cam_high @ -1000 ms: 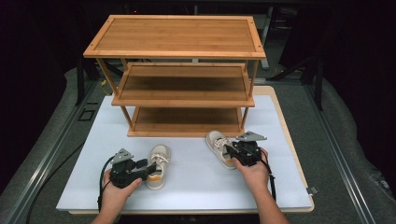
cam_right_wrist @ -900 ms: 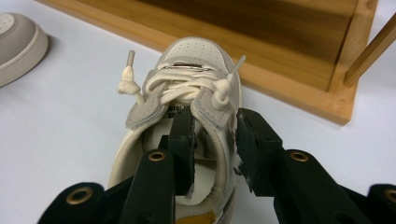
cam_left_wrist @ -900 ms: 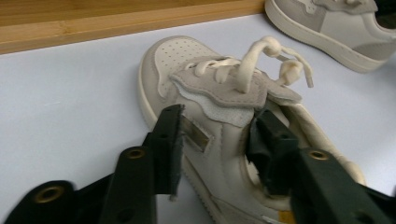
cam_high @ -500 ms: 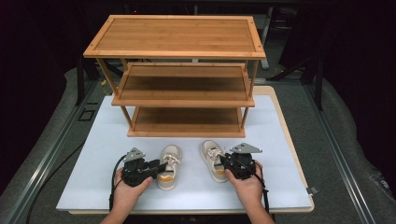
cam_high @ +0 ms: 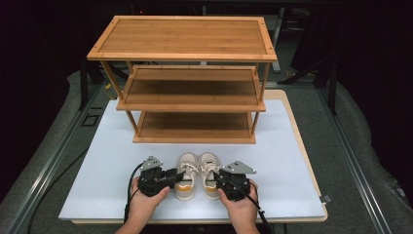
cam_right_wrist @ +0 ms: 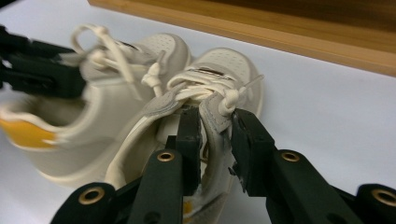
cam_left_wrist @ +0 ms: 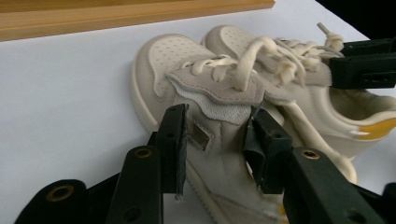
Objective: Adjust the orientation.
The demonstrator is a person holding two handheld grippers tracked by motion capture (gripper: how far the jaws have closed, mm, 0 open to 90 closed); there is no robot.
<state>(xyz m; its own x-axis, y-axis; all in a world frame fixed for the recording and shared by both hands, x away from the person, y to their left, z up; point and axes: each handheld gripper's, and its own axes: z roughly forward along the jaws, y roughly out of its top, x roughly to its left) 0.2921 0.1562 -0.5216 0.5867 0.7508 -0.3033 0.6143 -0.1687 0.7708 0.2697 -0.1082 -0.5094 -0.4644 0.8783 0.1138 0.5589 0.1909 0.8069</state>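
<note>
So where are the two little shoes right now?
In the high view, the shoes sit side by side on the white table, just in front of the wooden rack, between both grippers.

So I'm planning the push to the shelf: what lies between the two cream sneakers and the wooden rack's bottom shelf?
Nothing: in the high view, bare white table separates the cream sneakers from the bottom shelf.

Low in the frame I see my left gripper [cam_high: 171, 177] and right gripper [cam_high: 217, 178] clamping a shoe pair [cam_high: 197, 174], below centre's wooden rack [cam_high: 187, 78].
</note>
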